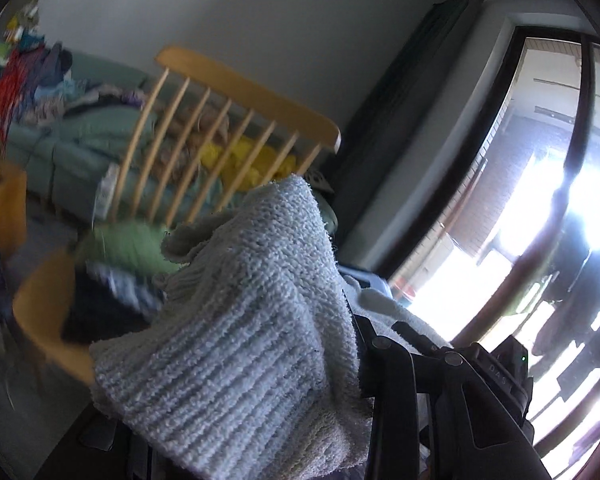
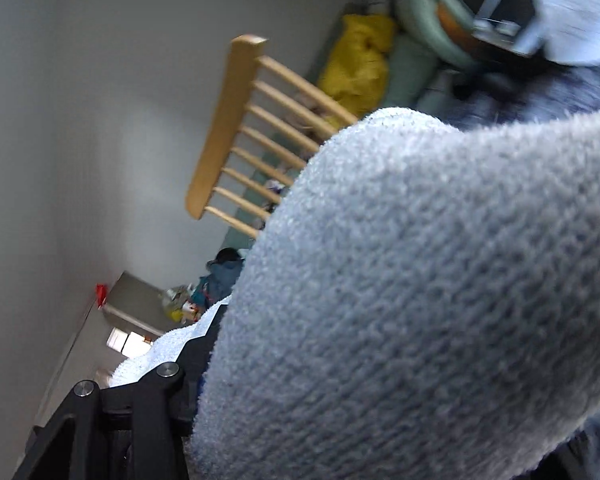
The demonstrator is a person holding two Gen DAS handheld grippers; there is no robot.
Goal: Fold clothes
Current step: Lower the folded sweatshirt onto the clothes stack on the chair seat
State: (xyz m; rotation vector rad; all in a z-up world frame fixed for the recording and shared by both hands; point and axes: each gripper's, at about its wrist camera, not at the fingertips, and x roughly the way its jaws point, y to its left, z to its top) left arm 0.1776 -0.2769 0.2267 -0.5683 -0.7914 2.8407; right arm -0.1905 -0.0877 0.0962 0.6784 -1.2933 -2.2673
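Seemingly both claws clamp the raised towel, right one tilted.

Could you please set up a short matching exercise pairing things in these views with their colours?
Things:
1. towel
2. chair
3. sofa
4. bundle on the sofa

Colours:
a. yellow
b. pale blue-grey
c. light wood
d. pale green

Pairs: 1-b, 2-c, 3-d, 4-a
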